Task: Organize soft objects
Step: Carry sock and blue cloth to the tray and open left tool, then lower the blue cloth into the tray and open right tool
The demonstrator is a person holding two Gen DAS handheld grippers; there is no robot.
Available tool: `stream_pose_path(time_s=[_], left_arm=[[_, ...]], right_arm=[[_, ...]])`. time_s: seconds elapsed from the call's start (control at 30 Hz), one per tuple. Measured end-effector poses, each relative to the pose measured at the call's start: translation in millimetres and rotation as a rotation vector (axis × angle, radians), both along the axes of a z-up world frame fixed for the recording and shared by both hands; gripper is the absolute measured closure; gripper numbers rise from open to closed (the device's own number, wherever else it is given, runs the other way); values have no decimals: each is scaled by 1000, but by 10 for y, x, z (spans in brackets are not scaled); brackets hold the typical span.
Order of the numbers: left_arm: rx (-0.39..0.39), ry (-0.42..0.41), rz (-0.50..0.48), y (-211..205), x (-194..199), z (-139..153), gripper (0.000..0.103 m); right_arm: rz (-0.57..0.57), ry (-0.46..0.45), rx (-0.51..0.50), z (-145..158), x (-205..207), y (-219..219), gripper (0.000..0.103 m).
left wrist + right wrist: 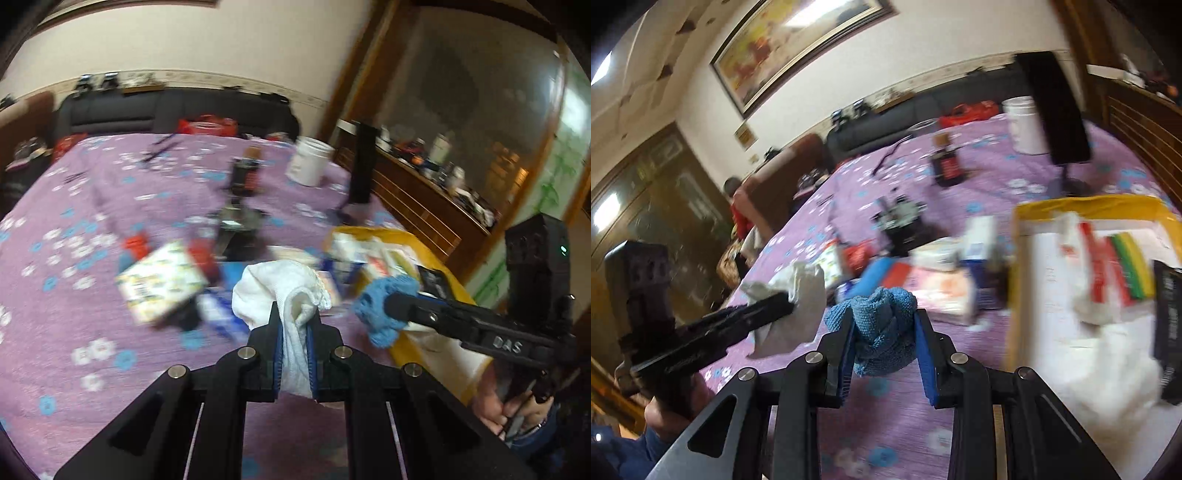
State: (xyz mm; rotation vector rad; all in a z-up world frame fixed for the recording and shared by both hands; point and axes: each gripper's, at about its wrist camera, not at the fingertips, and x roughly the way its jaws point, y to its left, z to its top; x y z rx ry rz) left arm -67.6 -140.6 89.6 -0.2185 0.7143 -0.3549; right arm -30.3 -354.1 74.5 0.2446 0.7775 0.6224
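My left gripper (294, 314) is shut on a white cloth (280, 288), which bunches up above the fingertips and hangs between the blue pads. My right gripper (882, 317) is shut on a blue knitted cloth (882, 325). Both are held in the air above the purple flowered bedspread (92, 206). In the left wrist view the right gripper (391, 306) comes in from the right with the blue cloth (380, 314). The right wrist view has the left gripper (786, 299) at the left with the white cloth (798, 314). A yellow-rimmed box (1015, 258) lies to the right.
Blurred packets and boxes (162, 288) lie scattered mid-bed. A white tub (310, 162), a dark bottle (245, 177) and a black stand (364, 166) stand further back. The yellow box holds striped sponges (1126, 266) and white bags. A wooden cabinet (424, 199) runs along the right.
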Motion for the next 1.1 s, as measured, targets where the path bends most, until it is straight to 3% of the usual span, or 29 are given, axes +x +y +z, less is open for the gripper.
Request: stream_pose_path(time_s=[0.27,0.47,0.77,1.1], left_arm=[[29,22,-221,-925,67,2,93],[60,40,-334,-1428,23,-70,93],[87,71,-382,-1742,93,-190,93],[128,92,-390,-1949,135,-331,93]], right_arm=[[-170,17,26,-16,-30,-792,70],[-252,52,37,-125,-114,-1231,70],[-330,59,54,-141,-188,-1637,70],[-333,81,40,-142,82,-1518,70]])
